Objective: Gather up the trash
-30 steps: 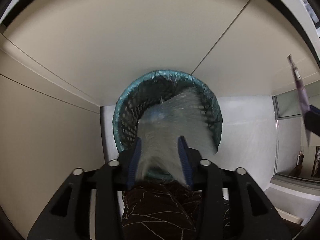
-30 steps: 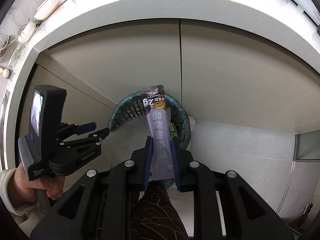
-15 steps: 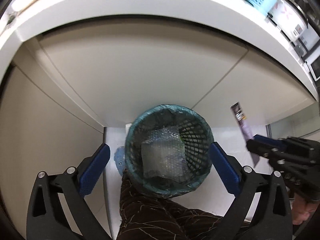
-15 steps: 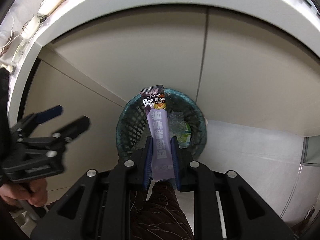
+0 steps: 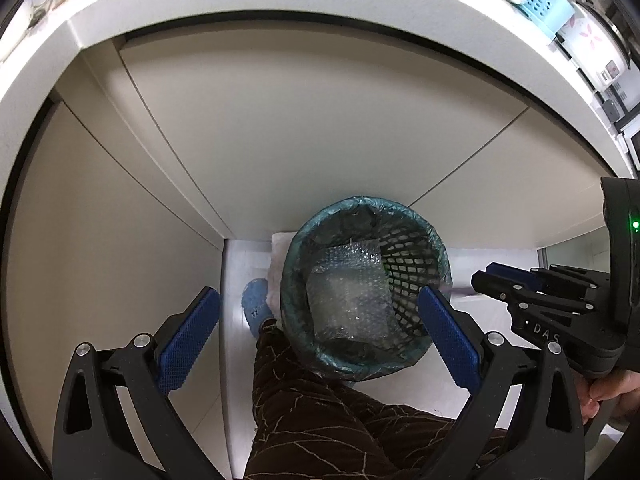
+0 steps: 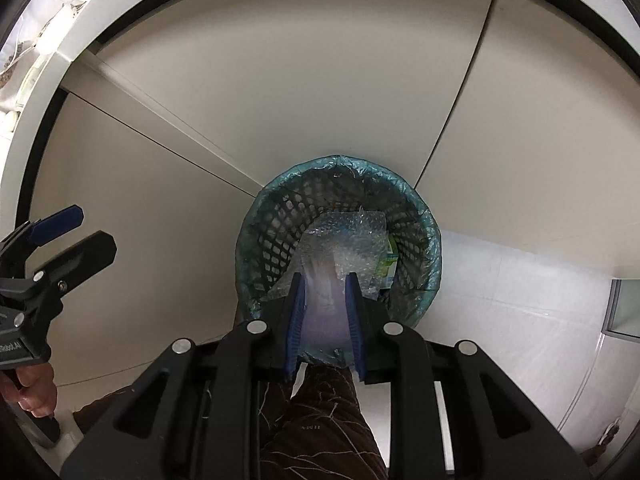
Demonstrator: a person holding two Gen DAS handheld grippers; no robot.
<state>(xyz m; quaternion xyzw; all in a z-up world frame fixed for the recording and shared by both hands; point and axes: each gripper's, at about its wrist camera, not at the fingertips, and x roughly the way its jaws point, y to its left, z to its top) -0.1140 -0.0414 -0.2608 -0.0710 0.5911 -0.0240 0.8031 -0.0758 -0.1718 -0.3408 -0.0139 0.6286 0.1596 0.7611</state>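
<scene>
Mesh bin (image 5: 416,248) (one) holds one bubble-wrap sheet (image 5: 352,304).

The purple wrapper (image 6: 324,312) between the right gripper (image 6: 325,304) fingers is smeared by blur, print unreadable; the green carton (image 6: 390,264) is mostly buried under bubble wrap (image 6: 352,240).

A white floor (image 5: 240,280) carries a mesh trash basket (image 5: 412,264) lined with a teal bag, standing just in front of beige cabinet doors (image 5: 320,128). A foot in a blue slipper (image 5: 256,308) rests on the floor just beside the basket, on its left in the left wrist view. Something pale lies behind the slipper, touching the basket; what it is cannot be told.
</scene>
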